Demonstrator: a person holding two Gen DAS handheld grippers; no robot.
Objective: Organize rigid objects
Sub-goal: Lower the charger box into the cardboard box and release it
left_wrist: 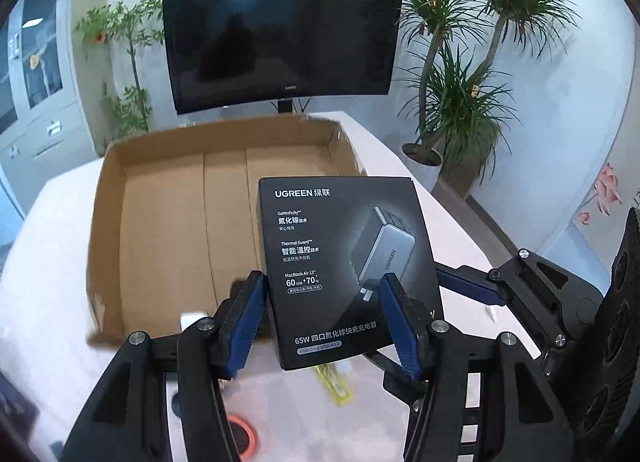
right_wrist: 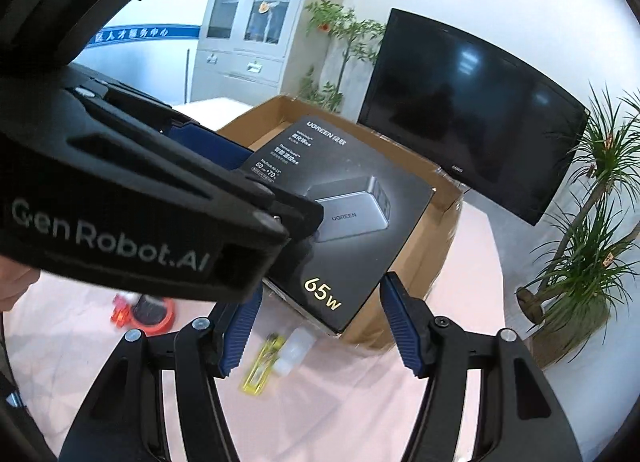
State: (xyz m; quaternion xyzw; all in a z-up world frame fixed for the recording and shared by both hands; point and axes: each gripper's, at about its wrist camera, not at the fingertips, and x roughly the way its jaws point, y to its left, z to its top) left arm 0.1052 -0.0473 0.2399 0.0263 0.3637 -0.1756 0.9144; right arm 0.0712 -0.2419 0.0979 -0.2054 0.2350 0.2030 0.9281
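Note:
A black UGREEN charger box (left_wrist: 340,246) hangs in the air over the near right corner of an open, empty cardboard carton (left_wrist: 160,222). My left gripper (left_wrist: 322,282) is shut on the charger box, with its blue pads pressing on the two long sides. In the right wrist view the "65w" corner of the charger box (right_wrist: 352,230) sits between the pads of my right gripper (right_wrist: 324,288), which touch its edges. My left gripper's body (right_wrist: 160,202) fills that view's left side.
On the pink table (right_wrist: 360,402) below lie a yellow packet (right_wrist: 262,362), a small white bottle (right_wrist: 296,346) and an orange round object (right_wrist: 156,310). A dark monitor (left_wrist: 280,34) stands behind the carton, with potted plants (left_wrist: 460,110) to its right.

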